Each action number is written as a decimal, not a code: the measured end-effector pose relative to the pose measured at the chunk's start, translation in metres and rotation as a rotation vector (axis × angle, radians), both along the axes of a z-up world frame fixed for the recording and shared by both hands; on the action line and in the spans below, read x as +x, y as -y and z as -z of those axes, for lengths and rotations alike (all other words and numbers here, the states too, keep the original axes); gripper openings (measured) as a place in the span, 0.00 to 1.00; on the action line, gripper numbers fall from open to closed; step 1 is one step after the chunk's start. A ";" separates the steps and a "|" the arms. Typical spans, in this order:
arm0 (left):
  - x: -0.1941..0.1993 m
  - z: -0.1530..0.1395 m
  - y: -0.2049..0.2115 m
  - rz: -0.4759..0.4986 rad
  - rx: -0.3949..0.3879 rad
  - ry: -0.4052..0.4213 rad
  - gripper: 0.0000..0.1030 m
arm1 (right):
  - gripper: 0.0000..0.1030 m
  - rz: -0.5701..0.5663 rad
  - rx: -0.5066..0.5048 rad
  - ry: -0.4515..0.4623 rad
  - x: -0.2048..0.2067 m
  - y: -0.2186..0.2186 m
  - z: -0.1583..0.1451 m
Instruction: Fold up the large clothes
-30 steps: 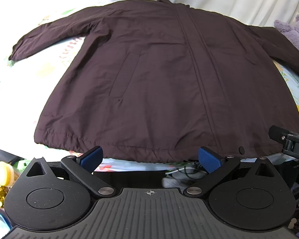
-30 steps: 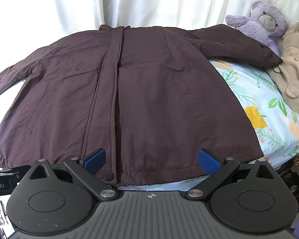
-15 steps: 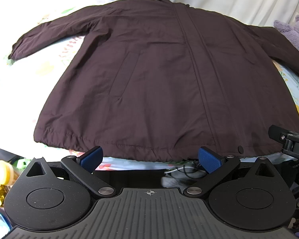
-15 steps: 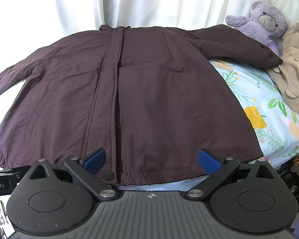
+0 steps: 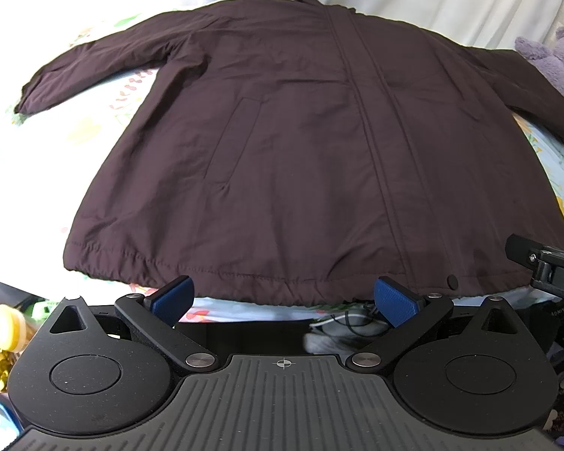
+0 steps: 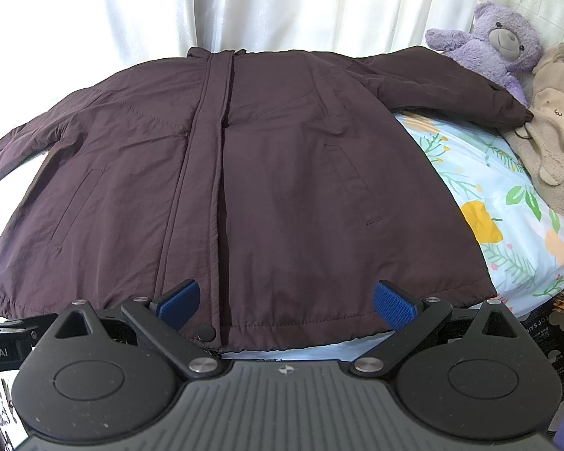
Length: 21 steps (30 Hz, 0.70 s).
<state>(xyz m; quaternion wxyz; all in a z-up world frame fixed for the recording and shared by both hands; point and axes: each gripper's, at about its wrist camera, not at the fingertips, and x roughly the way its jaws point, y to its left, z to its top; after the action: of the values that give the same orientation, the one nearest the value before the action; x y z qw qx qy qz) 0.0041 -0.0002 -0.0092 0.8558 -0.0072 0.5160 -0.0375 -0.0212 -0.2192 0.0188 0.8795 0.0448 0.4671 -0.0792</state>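
Dark maroon coat (image 5: 300,158) lies flat on the floral bed (image 6: 507,188), smooth woven shell, hem gathered. Left hand-held gripper (image 5: 284,297) and right hand-held gripper (image 6: 286,300) both spread wide at the hem, gripping nothing. Purple plush bear (image 6: 496,49) beside the coat's sleeve.

One jacket (image 6: 282,173); two plush toys (image 6: 500,49)

Each gripper, left (image 5: 282,295) and right (image 6: 285,298), is matte black with a ribbed centre, two round discs, silver screws at the pivots and blue ridged fingertips (image 5: 173,295).
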 end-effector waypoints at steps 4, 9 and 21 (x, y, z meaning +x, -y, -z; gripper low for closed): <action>0.001 -0.001 0.000 0.002 -0.002 -0.005 1.00 | 0.96 0.002 0.000 0.000 0.000 0.000 0.000; 0.002 -0.001 0.000 0.003 -0.003 -0.006 1.00 | 0.96 0.000 0.001 0.000 0.000 0.001 0.000; 0.003 -0.002 0.000 0.004 -0.003 -0.008 1.00 | 0.96 0.002 0.003 -0.003 0.001 0.002 0.003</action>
<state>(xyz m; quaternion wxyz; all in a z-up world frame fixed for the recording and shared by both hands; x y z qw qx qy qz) 0.0067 -0.0002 -0.0075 0.8535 -0.0074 0.5195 -0.0400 -0.0201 -0.2208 0.0161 0.8788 0.0462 0.4683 -0.0794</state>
